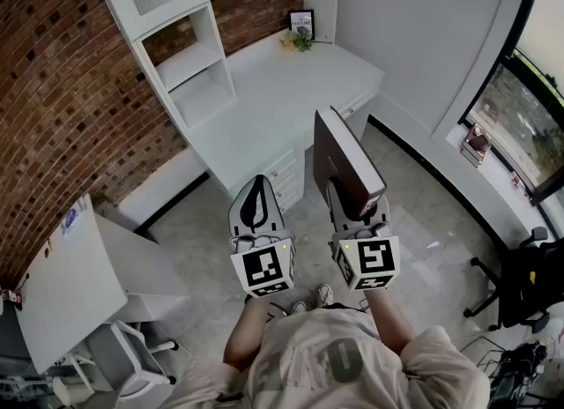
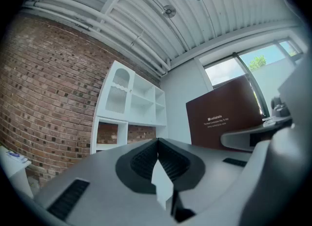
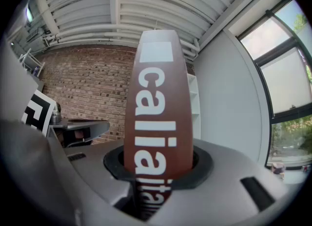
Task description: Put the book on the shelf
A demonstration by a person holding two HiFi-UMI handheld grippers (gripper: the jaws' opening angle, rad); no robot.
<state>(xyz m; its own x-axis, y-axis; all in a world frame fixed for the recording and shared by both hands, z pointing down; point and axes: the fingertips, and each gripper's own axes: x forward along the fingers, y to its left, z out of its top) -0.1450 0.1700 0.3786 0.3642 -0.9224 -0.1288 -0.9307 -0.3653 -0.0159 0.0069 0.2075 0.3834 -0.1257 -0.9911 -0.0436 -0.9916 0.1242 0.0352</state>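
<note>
Right gripper [image 1: 351,204]: its jaws are clamped on the lower end of the book [image 1: 345,160] and hold it upright.
Book: dark brown; it rises straight out of the right gripper's jaws, with its spine turned back toward that gripper's camera.
Spine lettering: large white letters reading "calia" run up the spine; the lower letters sink between the jaws and cannot be read.
Cover lettering: a small white line of print faces the left gripper, too small to read for certain.
Left gripper [image 1: 256,191]: jaws together, with nothing between them; it is just beside the right gripper.
Shelf [image 1: 198,72]: white open compartments, ahead and to the left of both grippers, well apart from the book.
Worktop [image 1: 264,107]: white, ahead of the grippers.
Framed sign [image 1: 301,21]: at the far end of the worktop; its print is unclear.
</note>
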